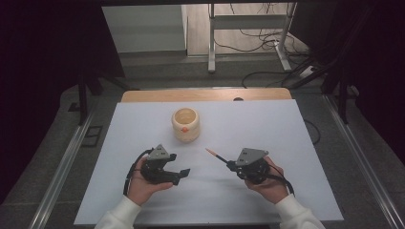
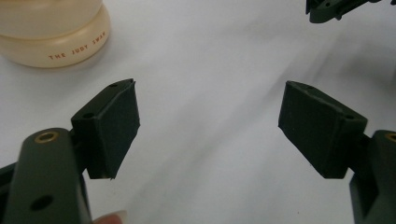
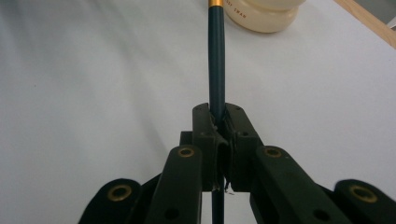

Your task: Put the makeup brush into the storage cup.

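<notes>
A cream ceramic pot (image 1: 185, 124) with an orange dot on its side stands upright on the white mat (image 1: 267, 124), behind both grippers. My right gripper (image 1: 231, 165) is shut on a thin dark blue pencil (image 1: 216, 156). The pencil's gold band and orange tip point up-left toward the pot, still short of it. In the right gripper view the jaws clamp the pencil shaft (image 3: 216, 60) at my right gripper (image 3: 218, 114), with the pot (image 3: 261, 14) just beyond. My left gripper (image 1: 180, 175) is open and holds nothing. In its own view my left gripper (image 2: 210, 93) has the pot (image 2: 51, 37) at the upper left.
The table's wooden edge (image 1: 205, 94) shows beyond the mat. Behind it are a metal frame (image 1: 248, 28) and loose cables (image 1: 267, 43) on the floor. Rails run along both sides of the table. Part of the right gripper (image 2: 341, 9) shows in the left gripper view's top corner.
</notes>
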`<state>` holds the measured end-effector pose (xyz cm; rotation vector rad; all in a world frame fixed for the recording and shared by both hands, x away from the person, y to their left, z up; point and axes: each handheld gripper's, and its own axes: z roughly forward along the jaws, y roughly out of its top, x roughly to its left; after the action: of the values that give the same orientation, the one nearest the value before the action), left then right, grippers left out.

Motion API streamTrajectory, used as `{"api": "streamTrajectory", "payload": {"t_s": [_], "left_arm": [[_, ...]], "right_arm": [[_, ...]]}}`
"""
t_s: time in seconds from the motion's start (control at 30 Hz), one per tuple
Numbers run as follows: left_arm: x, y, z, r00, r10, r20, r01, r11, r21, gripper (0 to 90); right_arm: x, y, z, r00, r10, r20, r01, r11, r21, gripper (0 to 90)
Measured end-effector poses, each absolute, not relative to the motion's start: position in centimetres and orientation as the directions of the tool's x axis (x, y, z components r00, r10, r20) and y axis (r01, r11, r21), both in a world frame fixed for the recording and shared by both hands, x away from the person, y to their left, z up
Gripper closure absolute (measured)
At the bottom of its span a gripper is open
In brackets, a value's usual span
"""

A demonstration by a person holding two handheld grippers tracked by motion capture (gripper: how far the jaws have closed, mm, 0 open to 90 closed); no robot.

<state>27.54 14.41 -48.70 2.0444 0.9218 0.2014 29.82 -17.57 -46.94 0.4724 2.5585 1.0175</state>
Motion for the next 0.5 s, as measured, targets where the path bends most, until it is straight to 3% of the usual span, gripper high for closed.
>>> {"api": "streamTrajectory", "payload": {"t_s": [0.5], "left_arm": [[27.66,13.79,-48.34,0.717,0.658,-0.229,0.524,-0.294,0.799,22.5]], "right_arm": [[29.81,-17.55,-46.88,-0.880,0.433,-0.196,0.172,0.675,0.717,85.3]]}}
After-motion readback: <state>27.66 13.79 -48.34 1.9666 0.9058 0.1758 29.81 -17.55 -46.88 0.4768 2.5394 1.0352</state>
